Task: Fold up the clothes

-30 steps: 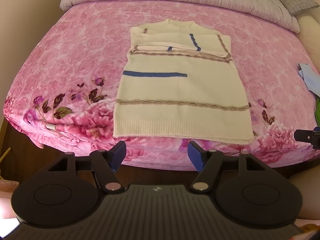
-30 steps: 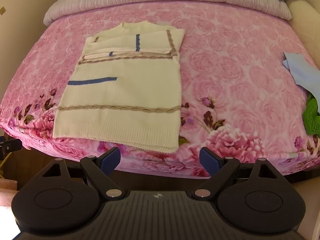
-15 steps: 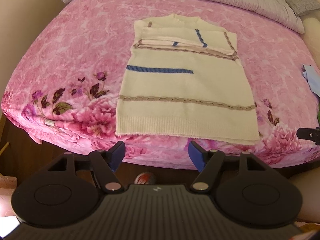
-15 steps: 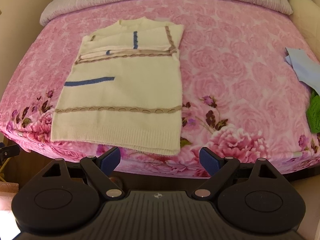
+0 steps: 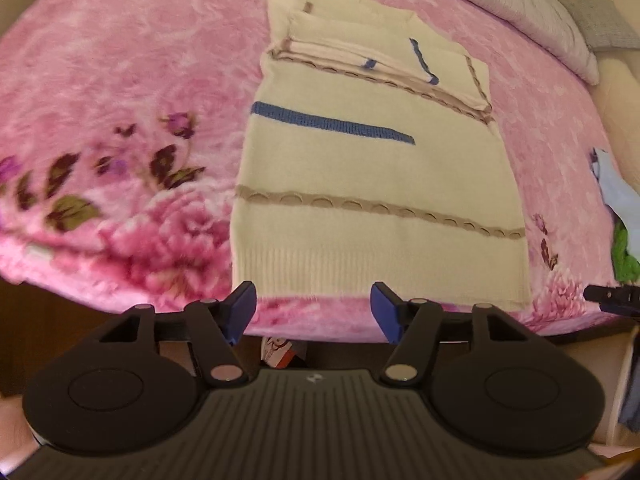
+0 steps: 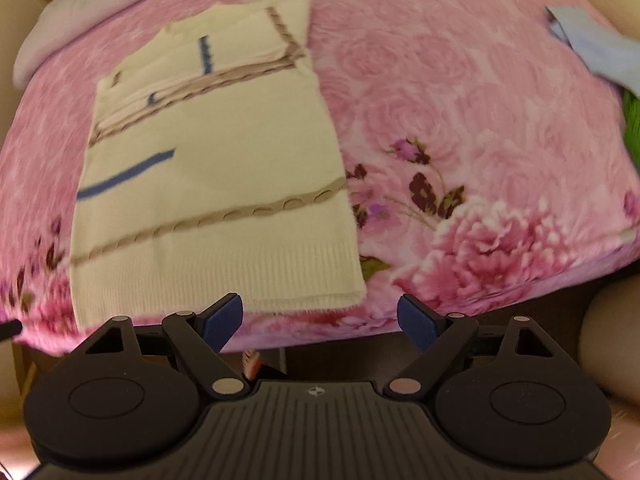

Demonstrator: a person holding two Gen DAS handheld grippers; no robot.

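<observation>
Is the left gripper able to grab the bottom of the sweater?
Probably yes. The left gripper is open, right at the sweater's ribbed hem by the bed's edge, with nothing between.

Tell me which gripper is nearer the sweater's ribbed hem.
Left. The left gripper hangs centred just below the ribbed hem. The right gripper sits off the hem's right corner, mostly facing the pink blanket.

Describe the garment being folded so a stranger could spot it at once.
On the pink floral blanket covering the bed, find the cream sweater lying flat near the front edge. Its blue and tan stripes separate it from the pale blue cloth at the bed's right side.
</observation>
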